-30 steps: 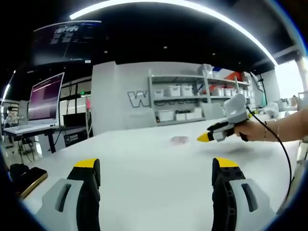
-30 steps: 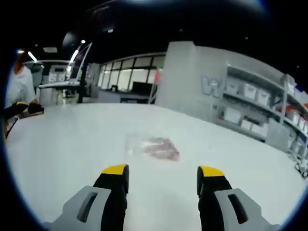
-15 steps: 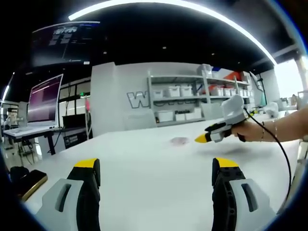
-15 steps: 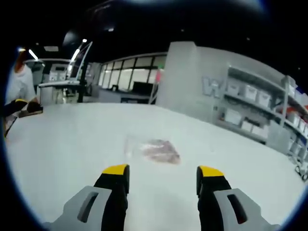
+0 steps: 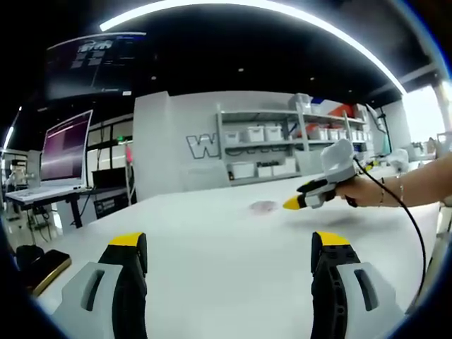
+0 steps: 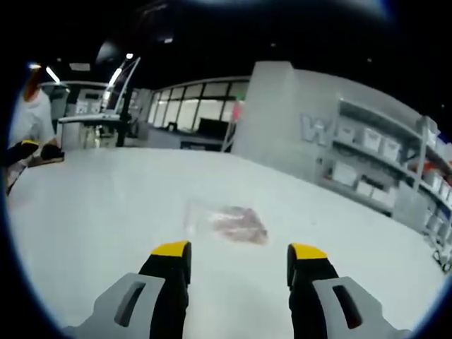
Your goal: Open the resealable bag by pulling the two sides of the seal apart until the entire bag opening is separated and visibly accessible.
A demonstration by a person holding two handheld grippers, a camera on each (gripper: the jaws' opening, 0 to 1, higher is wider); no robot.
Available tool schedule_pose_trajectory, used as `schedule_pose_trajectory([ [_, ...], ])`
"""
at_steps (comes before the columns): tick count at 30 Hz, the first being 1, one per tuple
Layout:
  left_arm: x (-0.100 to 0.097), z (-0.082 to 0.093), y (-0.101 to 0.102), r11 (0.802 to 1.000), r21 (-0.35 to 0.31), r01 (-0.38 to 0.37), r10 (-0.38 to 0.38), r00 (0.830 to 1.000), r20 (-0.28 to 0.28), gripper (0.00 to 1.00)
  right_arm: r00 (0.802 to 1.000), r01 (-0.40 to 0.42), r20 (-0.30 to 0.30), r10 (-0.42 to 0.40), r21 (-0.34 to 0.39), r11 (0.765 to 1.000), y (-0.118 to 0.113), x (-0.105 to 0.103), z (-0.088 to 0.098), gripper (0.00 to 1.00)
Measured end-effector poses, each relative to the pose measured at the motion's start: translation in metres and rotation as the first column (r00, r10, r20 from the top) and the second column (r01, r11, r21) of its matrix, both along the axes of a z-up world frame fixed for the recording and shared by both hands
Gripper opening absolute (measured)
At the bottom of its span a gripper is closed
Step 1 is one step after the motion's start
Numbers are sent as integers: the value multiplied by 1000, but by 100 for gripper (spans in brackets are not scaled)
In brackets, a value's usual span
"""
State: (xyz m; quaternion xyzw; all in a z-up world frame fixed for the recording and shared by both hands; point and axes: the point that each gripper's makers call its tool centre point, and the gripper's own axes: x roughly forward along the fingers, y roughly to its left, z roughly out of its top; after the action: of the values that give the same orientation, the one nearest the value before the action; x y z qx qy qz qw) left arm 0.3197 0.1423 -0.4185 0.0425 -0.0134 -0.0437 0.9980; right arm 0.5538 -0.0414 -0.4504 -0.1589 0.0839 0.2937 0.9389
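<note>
A clear resealable bag (image 6: 224, 222) with pinkish contents lies flat on the white table (image 6: 106, 205), just beyond my right gripper (image 6: 239, 251), which is open with nothing between its yellow-tipped jaws. In the left gripper view the same bag (image 5: 263, 206) is a small patch far across the table. My left gripper (image 5: 229, 241) hangs open and empty over the near part of the table (image 5: 212, 240). The right gripper (image 5: 311, 198) comes in from the right in a person's hand, its yellow tips close to the bag.
Shelves with white bins (image 5: 282, 145) line the grey back wall. A monitor on a desk (image 5: 63, 145) stands at the left, and a dark flat object (image 5: 42, 265) lies by the table's left edge. A person in white (image 6: 28, 123) stands at the far left.
The right gripper has edged a little closer to the bag, as seen in the left gripper view. The left gripper has hardly moved.
</note>
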Motion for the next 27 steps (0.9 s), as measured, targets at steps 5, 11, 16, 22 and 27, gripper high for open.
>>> schedule_pose_trajectory([
  [5, 1, -1, 0, 1000, -2, 0, 0, 1000, -1, 96, 1000, -8, -2, 8, -9, 1000, 4, 3, 0, 54],
  [11, 2, 1, 0, 1000, -3, 1, -1, 1000, 2, 96, 1000, -10, -5, 10, -9, 1000, 7, 9, -1, 54],
  [16, 3, -1, 0, 1000, -3, 1, -1, 1000, -1, 96, 1000, -12, -8, 12, -14, 1000, 7, 6, -4, 53],
  [22, 4, -2, 0, 1000, -3, -1, 1, 1000, -4, 96, 1000, -22, 0, 22, -25, 999, 12, 9, -4, 53],
  [27, 4, -2, 1, 1000, -4, -2, 2, 1000, -3, 96, 1000, -20, -3, 20, -38, 999, 13, 13, -6, 52],
])
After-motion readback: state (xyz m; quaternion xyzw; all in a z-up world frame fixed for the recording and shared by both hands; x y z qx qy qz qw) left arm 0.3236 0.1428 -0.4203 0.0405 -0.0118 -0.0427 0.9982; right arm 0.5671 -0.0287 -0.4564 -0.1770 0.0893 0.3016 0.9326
